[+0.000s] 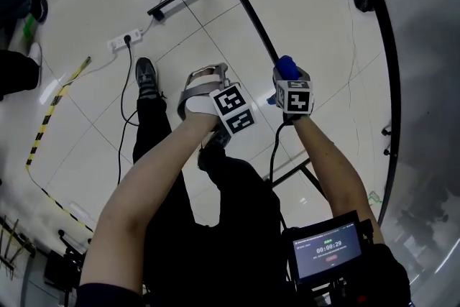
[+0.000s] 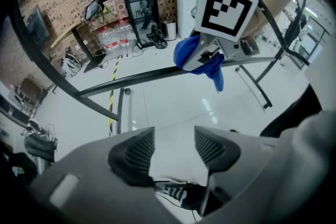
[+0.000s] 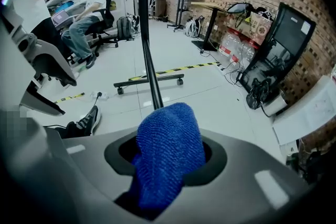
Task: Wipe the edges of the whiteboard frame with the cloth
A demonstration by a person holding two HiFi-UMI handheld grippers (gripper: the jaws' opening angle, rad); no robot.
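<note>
Your right gripper (image 1: 292, 85) is closing its fingers (image 3: 215, 157) on the bunched blue cloth (image 3: 169, 139), and the cloth is resting against the dark top bar of the whiteboard frame (image 1: 248, 7). Your left gripper (image 2: 168, 147) is hanging just beside it over the tiled floor (image 1: 93, 3), its fingers (image 2: 134, 155) standing narrowly apart and holding nothing.
</note>
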